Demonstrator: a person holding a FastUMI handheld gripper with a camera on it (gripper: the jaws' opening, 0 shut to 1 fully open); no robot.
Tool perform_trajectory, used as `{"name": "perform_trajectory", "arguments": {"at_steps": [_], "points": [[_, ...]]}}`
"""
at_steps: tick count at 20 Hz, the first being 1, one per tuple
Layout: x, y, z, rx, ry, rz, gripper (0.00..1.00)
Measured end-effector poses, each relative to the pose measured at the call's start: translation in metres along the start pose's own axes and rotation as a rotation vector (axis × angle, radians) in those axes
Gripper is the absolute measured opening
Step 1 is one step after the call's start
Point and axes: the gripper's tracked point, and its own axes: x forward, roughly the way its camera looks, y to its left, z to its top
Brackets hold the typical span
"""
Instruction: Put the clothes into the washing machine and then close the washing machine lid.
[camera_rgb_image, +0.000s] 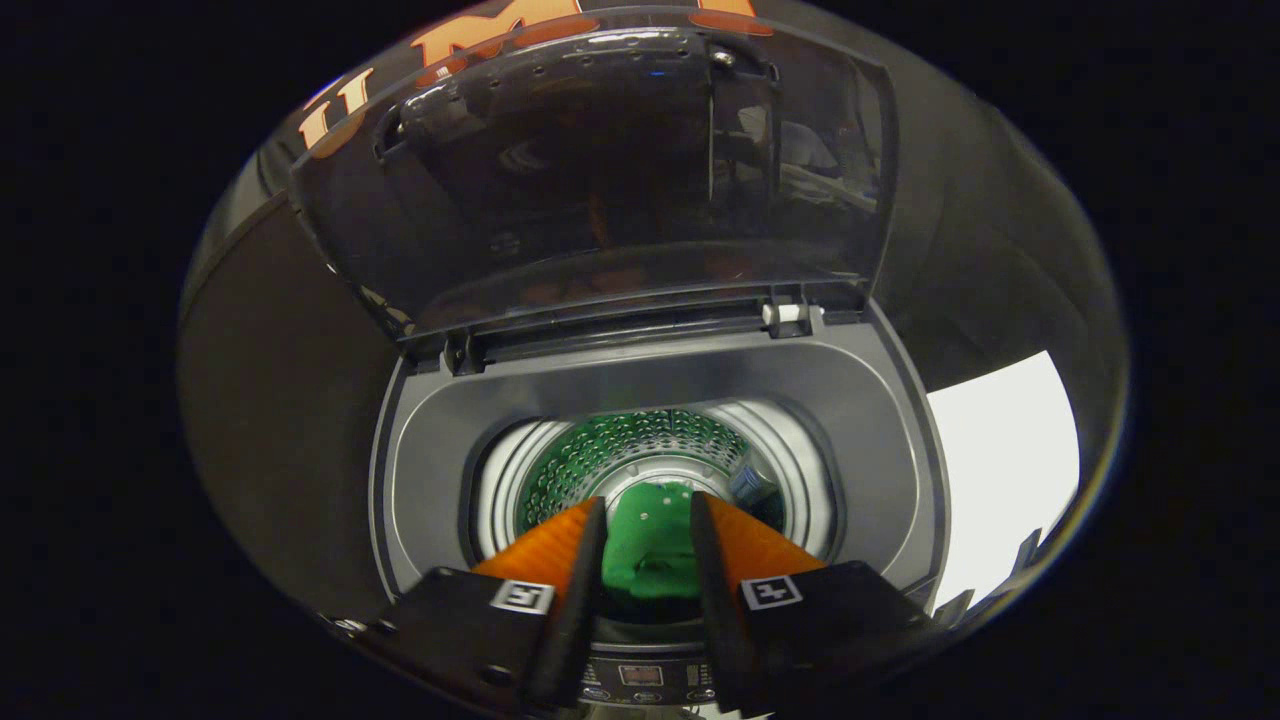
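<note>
I see the washing machine (640, 400) with its lid (600, 180) propped up behind the drum (625, 450), so loading is possible. Over that drum I hold the gripper (648, 545), apparently clenched on the green cloth (650, 545), ready to drop in.

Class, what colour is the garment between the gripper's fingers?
Green. The garment shows in the gripper view, over the drum.

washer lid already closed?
No, the lid stands raised behind the drum, and the tongs hold the green garment over the opening.
</note>
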Motion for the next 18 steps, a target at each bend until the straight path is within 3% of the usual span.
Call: {"name": "perform_trajectory", "arguments": {"at_steps": [4, 10, 18], "points": [[-0.018, -0.010, 0.006, -0.004, -0.021, -0.043, 1.00], [-0.056, -0.007, 0.019, 0.056, -0.042, -0.045, 0.99], [-0.124, 0.002, 0.082, 0.017, -0.172, -0.054, 0.99]]}}
